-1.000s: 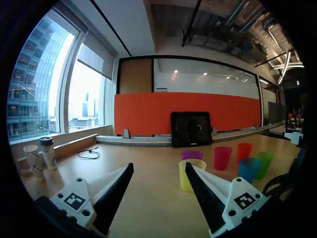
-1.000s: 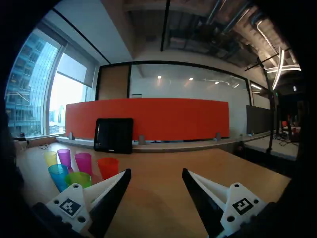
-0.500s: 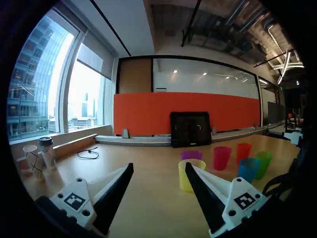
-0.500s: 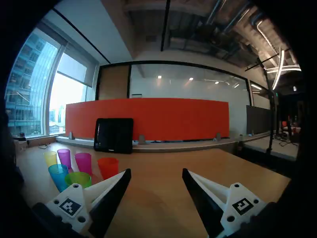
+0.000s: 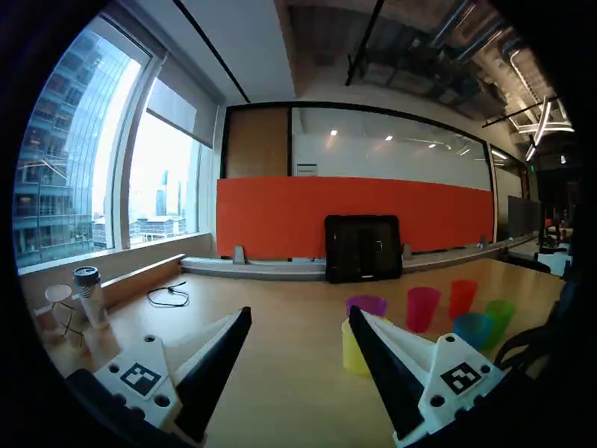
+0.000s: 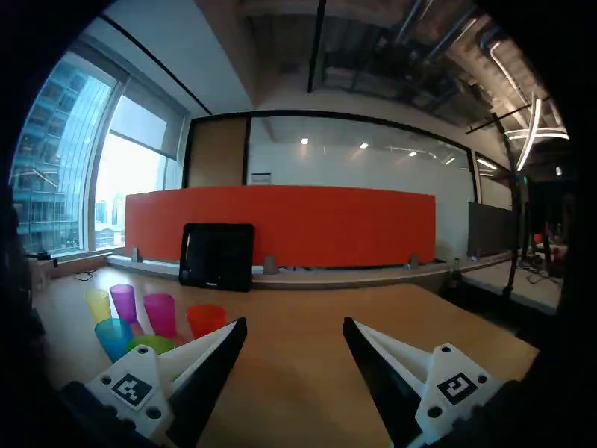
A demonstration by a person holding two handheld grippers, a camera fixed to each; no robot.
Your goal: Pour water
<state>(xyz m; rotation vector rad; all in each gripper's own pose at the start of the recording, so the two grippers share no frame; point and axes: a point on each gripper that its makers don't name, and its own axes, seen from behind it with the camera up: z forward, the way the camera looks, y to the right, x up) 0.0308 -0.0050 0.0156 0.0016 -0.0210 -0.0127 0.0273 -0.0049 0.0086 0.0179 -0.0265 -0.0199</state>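
Several coloured plastic cups stand in a cluster on the wooden table (image 5: pixel 291 373). In the left gripper view they are at the right: yellow cup (image 5: pixel 352 349), purple cup (image 5: pixel 366 305), pink cup (image 5: pixel 422 308), orange cup (image 5: pixel 463 297), blue cup (image 5: pixel 473 329), green cup (image 5: pixel 498 316). My left gripper (image 5: pixel 298 337) is open, its right finger overlapping the yellow cup. In the right gripper view the cups are at the left: yellow (image 6: pixel 98 305), purple (image 6: pixel 123 302), pink (image 6: pixel 160 313), orange (image 6: pixel 205 319), blue (image 6: pixel 114 337), green (image 6: pixel 151 344). My right gripper (image 6: pixel 294 342) is open and holds nothing.
A black tablet (image 5: pixel 363 248) leans against the orange partition (image 5: pixel 351 213) at the table's back. A paper coffee cup with a lid (image 5: pixel 90 296) and a wire-frame stand (image 5: pixel 61 313) sit by the window at the left. A black cable (image 5: pixel 169 296) lies nearby.
Both views have lifted slightly, so the cups sit lower in each picture. The cups themselves have not moved and both grippers stay open.
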